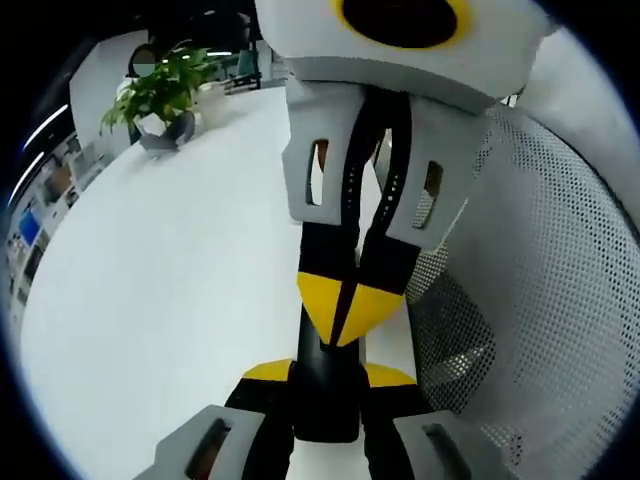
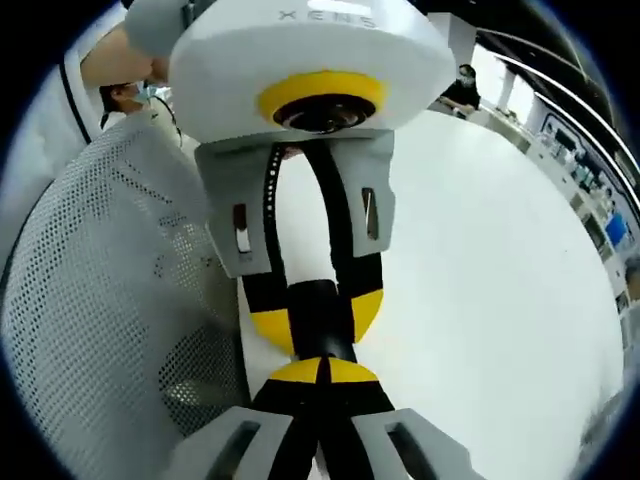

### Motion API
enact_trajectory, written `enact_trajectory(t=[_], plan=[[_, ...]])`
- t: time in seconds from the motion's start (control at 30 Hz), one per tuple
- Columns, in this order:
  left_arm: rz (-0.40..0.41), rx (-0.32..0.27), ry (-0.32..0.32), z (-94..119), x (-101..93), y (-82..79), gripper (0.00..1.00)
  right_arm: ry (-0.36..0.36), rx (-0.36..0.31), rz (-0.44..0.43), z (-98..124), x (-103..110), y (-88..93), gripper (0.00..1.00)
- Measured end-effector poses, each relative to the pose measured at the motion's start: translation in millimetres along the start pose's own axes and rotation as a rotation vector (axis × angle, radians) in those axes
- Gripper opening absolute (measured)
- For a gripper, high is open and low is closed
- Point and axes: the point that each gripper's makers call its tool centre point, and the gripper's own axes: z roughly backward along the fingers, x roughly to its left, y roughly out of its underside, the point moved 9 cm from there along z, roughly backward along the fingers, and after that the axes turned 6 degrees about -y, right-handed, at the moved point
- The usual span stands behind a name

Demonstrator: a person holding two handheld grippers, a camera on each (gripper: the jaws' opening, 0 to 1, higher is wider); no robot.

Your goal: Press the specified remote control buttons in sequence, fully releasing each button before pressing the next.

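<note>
Left gripper: I see the left gripper [image 1: 328, 375] with its grey jaws and yellow pads clamped on both sides of a slim black remote control [image 1: 325, 405]; the jaws are parted only by the remote's width.
Right gripper: the right gripper [image 2: 325, 372] has its yellow tips closed together, with nothing between them; the joined tips touch the remote's upper face.
Remote position: held above the near edge of the white table [image 1: 150, 300], between the two grippers.
Right gripper view: I read the same grip, pads flanking the black body.
Surroundings: a green potted plant [image 1: 160, 95] on the far left of the table; a white mesh chair back [image 1: 560, 300] on the right.
</note>
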Motion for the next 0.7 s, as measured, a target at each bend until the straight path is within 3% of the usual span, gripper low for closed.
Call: enact_trajectory(t=[0.1, 0.53, 0.7], plan=[[-0.002, 0.009, -0.003, -0.7, 0.3, -0.7, 0.24, 0.022, -0.033, -0.064, 0.6, 0.6, 2.2, 0.0], [0.003, -0.006, -0.007, -0.8, 0.4, 0.7, 0.24, 0.074, -0.039, 0.001, -0.6, 7.0, 2.7, 0.0], [0.004, -0.021, -0.006, -0.7, 0.7, 2.1, 0.24, 0.075, -0.046, -0.046, 0.0, 5.0, 3.0, 0.0]])
